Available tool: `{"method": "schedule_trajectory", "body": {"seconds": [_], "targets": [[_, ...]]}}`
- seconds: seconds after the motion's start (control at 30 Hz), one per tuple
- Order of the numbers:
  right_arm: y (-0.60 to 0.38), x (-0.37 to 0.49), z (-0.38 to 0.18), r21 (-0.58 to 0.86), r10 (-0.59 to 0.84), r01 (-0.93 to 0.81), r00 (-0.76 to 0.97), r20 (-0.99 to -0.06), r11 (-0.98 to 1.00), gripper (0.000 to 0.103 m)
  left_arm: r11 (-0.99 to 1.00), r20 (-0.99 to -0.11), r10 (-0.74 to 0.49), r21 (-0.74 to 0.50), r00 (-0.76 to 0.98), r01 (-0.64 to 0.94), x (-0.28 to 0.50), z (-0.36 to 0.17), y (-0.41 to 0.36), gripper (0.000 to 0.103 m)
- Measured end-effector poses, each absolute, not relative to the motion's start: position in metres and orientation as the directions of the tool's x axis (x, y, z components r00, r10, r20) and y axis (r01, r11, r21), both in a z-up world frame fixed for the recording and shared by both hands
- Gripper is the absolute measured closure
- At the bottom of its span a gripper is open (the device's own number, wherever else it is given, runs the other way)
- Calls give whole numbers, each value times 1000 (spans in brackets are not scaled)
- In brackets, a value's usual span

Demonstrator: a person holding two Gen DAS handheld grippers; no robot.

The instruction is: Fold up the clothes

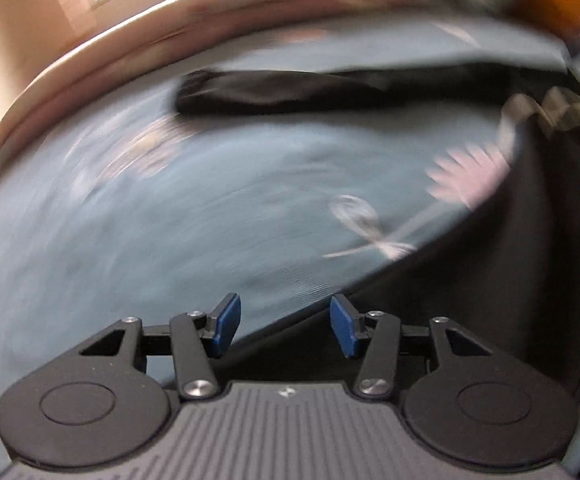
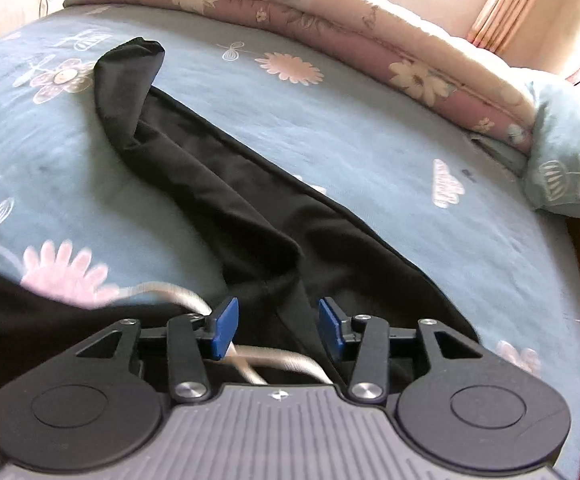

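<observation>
Item: black trousers, spread lengthwise on the bed, waist end nearest the cameras. Risk: the loose drawstring could snag a pad; a 1-layer pinch would drag the fold crooked. Right hand-held gripper: jaws parted, empty, above the waist seam. Left hand-held gripper: parted, empty, over the trousers' edge; view blurred.

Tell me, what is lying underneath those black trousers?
The black trousers lie on a blue bedsheet printed with pink flowers. A pale drawstring shows at the waist. Whatever the cloth itself covers cannot be seen.
</observation>
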State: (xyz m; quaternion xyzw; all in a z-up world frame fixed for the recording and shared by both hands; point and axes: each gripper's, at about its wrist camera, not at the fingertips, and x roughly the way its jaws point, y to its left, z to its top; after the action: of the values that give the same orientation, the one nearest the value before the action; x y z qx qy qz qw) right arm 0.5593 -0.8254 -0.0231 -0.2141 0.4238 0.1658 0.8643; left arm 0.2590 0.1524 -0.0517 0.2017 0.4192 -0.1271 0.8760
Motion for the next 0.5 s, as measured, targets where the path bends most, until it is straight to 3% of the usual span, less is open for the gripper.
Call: {"method": "schedule_trajectory", "body": {"seconds": [0.2,0.3,0.37,0.5], "targets": [[-873,515,-1,-316,-3,-394,622,-783,863,48,717,-875,-111,258,471,648,282,-76,130,54],[-896,500,-3,-303,-43,-323,617,-785,896,48,682,-896,-129,231,424,694,289,-77,128,55],[-908,489,-10,-276,-48,-286,611,-790,918,48,684,-918,-155,168,366,710,290,-75,126,95],[-924,469,-27,-211,-43,-217,592,-804,953,47,715,-914,-131,182,385,675,286,-63,123,103]]}}
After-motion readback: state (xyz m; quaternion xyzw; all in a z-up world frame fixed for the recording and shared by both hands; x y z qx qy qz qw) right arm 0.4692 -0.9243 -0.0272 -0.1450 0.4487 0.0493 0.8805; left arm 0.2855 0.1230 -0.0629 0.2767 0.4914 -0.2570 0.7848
